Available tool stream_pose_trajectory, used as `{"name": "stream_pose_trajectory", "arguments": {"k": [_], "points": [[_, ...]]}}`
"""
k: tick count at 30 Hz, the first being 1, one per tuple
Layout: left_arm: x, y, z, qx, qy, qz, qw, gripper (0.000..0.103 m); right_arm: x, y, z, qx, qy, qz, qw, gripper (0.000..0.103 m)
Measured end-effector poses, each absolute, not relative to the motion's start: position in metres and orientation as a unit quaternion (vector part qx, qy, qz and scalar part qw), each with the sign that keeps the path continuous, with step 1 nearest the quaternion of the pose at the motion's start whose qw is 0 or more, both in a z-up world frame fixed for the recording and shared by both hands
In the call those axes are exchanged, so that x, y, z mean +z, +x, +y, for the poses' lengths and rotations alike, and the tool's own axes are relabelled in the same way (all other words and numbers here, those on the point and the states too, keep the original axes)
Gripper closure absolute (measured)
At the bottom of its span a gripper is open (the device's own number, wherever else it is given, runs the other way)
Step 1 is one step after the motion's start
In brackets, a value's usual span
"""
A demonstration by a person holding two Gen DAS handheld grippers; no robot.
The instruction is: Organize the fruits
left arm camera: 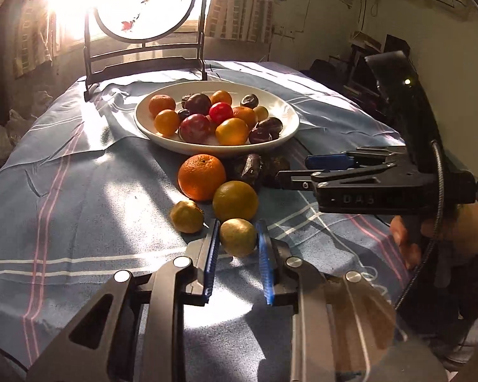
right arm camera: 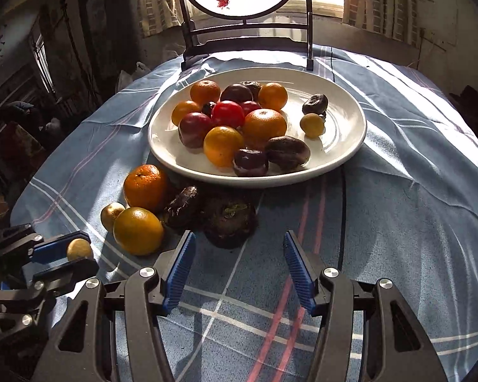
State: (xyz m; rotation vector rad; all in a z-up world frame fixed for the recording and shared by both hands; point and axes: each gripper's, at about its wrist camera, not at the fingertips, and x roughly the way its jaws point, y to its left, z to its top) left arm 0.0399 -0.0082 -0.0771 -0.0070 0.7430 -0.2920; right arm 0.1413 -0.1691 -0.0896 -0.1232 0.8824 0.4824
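My left gripper is shut on a small yellow-green fruit, which rests on the cloth between its blue pads. The right wrist view shows the same gripper and the same fruit at lower left. Just beyond lie a yellow-orange citrus, a big orange, another small yellow fruit and dark wrinkled fruits. My right gripper stands open, and a dark fruit lies just past its fingertips. It comes in from the right in the left wrist view. A white plate behind holds several oranges, red and dark fruits.
A blue checked cloth covers the round table. A round screen on a dark stand rises at the far edge behind the plate. A person's hand holds the right gripper. Sun glare floods the far left of the left wrist view.
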Motion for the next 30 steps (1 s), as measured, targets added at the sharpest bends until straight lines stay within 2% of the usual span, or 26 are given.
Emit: {"name": "stream_pose_trajectory", "arguments": {"k": [5, 6, 19, 30], "points": [[-0.073, 0.037, -0.004, -0.142, -0.010, 0.360, 0.922, 0.081, -0.098, 0.157, -0.147, 0.230, -0.084, 0.446, 0.861, 0.047], [-0.073, 0.037, -0.004, -0.142, -0.012, 0.361, 0.922, 0.081, -0.097, 0.159, -0.145, 0.229, -0.087, 0.445, 0.862, 0.063], [-0.058, 0.041, 0.003, -0.143, -0.026, 0.338, 0.930, 0.081, -0.061, 0.119, -0.231, 0.237, 0.037, 0.370, 0.898, 0.063], [-0.034, 0.110, -0.005, -0.121, -0.003, 0.320, 0.940, 0.081, -0.024, 0.168, -0.254, 0.231, 0.069, 0.334, 0.911, 0.063]]}}
